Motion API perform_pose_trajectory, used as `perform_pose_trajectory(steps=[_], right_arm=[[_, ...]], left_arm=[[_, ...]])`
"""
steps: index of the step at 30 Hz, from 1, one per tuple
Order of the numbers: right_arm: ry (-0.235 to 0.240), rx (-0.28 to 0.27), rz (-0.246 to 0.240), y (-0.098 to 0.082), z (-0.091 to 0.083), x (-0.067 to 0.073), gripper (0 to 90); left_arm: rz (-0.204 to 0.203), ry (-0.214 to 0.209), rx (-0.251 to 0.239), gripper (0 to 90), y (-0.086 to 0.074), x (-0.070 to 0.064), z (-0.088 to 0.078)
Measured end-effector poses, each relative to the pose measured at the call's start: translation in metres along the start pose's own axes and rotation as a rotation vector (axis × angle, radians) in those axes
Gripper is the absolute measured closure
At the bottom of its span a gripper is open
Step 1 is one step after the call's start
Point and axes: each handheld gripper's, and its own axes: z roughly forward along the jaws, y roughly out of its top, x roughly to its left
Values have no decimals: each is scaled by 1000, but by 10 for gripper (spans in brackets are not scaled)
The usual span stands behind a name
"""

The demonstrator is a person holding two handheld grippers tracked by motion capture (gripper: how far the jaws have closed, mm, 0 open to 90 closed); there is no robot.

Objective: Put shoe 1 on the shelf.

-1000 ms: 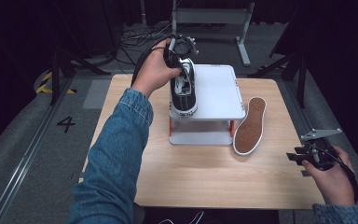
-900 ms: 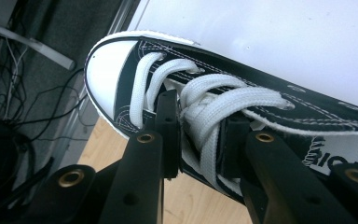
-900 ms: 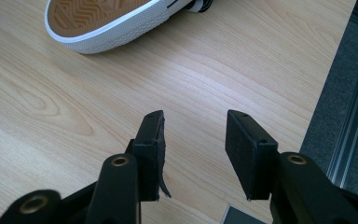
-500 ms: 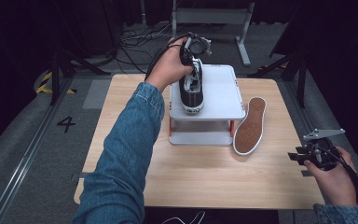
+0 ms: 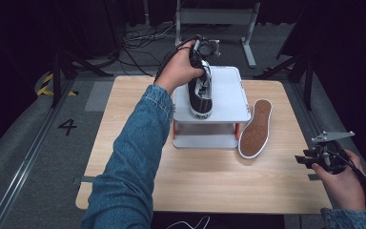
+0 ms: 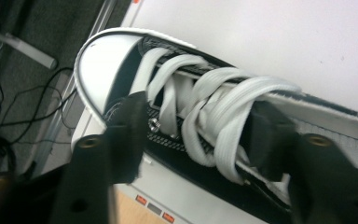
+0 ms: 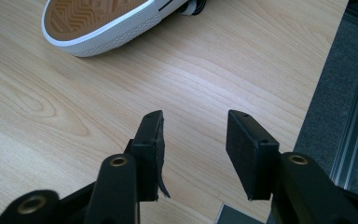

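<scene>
The black sneaker stood upright on the top of the white stand, toward its left side, toe pointing to my edge of the table. My left gripper was at the shoe's far end; in the left gripper view its jaws sat on either side of the laced upper, closed in against the white laces and eyelet rows, so I read it as gripping the shoe there.

To the right of the stand, the second sneaker leaned with its brown sole facing up and one edge against the stand. Farther right of the stand, off the table's corner, my right gripper hung idle with its jaws apart and nothing between them; the right gripper view showed bare wood table under them.

I judged the step in hand to be setting the first shoe down on the stand's top. The next move would call for spreading the left jaws and lifting clear without snagging the laces, then bringing the right gripper over to the leaning shoe.

The shoe's heel was hidden by my left hand in the high view, and I could not tell whether its sole lay fully flat. The second shoe's upper faced away.
</scene>
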Motion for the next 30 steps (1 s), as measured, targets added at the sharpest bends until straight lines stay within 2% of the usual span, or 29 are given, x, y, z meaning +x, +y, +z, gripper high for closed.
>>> perform_pose_trajectory(steps=[3,4,5,7,8,11,13,16,17,18,20,23,25,28,30], right_arm=[[2,-1,-4,3,1,1,577],[4,-1,-6,4,2,2,577],[6,-1,-11,5,3,3,576],[9,1,-16,7,4,5,573],[8,0,-20,9,5,6,571],[15,-2,-25,13,7,8,571],[17,-4,-29,15,8,8,571],[24,-3,-39,19,11,11,570],[24,-3,-39,19,11,11,570],[31,-2,-44,22,13,12,567],[32,-6,-51,25,13,14,564],[44,-11,-53,27,14,15,562],[50,-16,-57,30,14,15,562],[53,-14,-64,33,17,17,562],[58,-15,-66,34,19,18,562]], left_arm=[[-54,-11,-42,350,-8,2,-9],[-54,-11,-42,341,-8,2,-9],[-73,-13,-56,330,-13,1,-18],[-75,-15,-56,292,-15,0,-21],[-86,-10,-66,273,-20,-4,-29],[-124,11,-72,262,-30,-9,-45],[-153,0,-114,261,-41,-13,-55],[-150,4,-125,260,-56,-22,-68],[-150,4,-125,260,-56,-22,-68],[-168,14,-118,258,-67,-28,-74],[-208,6,-115,256,-82,-38,-79],[-220,-7,-109,254,-96,-47,-82],[-230,-30,-133,254,-112,-53,-83],[-248,-28,-127,251,-130,-60,-83],[-268,-31,-140,252,-142,-63,-81]])
